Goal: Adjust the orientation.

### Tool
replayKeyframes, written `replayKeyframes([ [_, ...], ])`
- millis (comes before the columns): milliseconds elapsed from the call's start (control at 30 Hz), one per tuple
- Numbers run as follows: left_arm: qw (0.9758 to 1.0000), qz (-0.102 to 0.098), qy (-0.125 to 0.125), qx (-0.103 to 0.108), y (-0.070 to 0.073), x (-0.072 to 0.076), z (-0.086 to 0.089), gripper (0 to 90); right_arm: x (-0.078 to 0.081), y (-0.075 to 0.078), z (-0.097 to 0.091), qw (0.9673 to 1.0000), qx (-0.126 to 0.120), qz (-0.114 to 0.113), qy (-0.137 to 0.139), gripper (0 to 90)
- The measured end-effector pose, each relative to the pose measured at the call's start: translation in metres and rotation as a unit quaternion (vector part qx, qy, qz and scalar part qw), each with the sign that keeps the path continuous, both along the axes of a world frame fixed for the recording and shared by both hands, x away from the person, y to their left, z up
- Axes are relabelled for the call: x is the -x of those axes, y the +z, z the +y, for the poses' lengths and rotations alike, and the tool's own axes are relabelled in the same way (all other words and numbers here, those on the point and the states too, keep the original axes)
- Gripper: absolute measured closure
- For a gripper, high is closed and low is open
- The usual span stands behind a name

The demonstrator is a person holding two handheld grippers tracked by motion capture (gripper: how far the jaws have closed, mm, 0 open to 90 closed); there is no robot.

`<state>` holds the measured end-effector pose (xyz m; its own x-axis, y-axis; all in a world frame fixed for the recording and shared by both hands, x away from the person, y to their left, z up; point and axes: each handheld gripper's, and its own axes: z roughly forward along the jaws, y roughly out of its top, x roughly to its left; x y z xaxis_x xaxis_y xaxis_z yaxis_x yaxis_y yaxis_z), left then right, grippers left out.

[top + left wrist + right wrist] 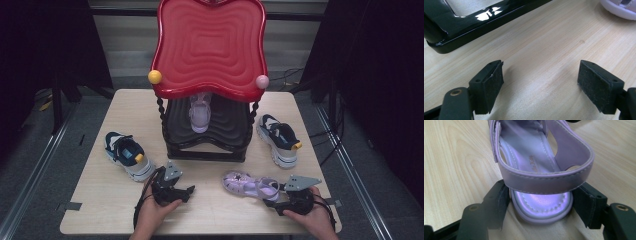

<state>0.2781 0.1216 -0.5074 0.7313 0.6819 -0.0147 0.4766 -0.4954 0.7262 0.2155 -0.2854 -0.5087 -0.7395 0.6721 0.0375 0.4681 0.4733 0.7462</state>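
Lilac sandal (pixel 250 184) lies flat on the near right part of my table (pixel 100 200), long axis running left to right: toe to the left, heel strap to the right, toward my right gripper (pixel 280 192). In the right gripper view the heel end (pixel 541 205) sits between the two black pads — the sole's edges look touching or all but touching them on both sides, and I cannot tell whether they press yet. No earlier picture tells me more; the strap arches over the insole, sole down on the wood.

My left gripper (pixel 187 191) rests on the near middle of the table, jaws apart over bare wood, nothing between them. Just beyond it in the left gripper view is the glossy black base (pixel 474 22) of the shoe rack.

That rack (pixel 207 135) stands at the far middle, black lower shelf under a red wavy top tray (pixel 210 45) with a yellow knob (pixel 155 76) and a pink one (pixel 262 81). A second lilac sandal (pixel 200 114) sits on the lower shelf, long axis running near to far. One navy-and-white sneaker (pixel 127 155) lies left of the rack, another (pixel 280 139) right of it.

The tabletop is pale wood grain; around it are grey floor, dark curtains at both sides and cables at the far right.
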Motion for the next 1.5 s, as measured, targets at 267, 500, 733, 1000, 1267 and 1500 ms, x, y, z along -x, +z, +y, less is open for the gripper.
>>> replayKeyframes([
  [267,1.0000,0.000,0.000,0.000,0.000,0.000,0.000,20.2,0.003,0.000,0.003,1.0000,0.003,-0.005,-0.007,34.4],
  [500,1.0000,0.000,0.000,0.000,0.000,0.000,0.000,20.2,0.007,0.001,0.006,0.9996,-0.007,0.003,-0.027,34.5],
  [733,1.0000,0.000,0.000,0.000,0.000,0.000,0.000,20.2,0.007,0.000,0.007,0.9998,0.001,0.000,-0.021,33.1],
  [1000,1.0000,0.000,0.001,-0.001,0.000,0.000,0.000,20.2,0.002,0.000,0.010,1.0000,0.003,-0.001,-0.005,33.2],
  [1267,1.0000,0.000,0.001,-0.001,0.000,0.000,0.000,20.2,0.003,0.000,0.011,1.0000,0.002,-0.005,0.001,35.6],
  [1500,1.0000,0.000,0.001,0.000,0.000,0.000,0.000,20.2,0.001,0.000,0.012,0.9998,0.002,-0.001,0.018,31.0],
])
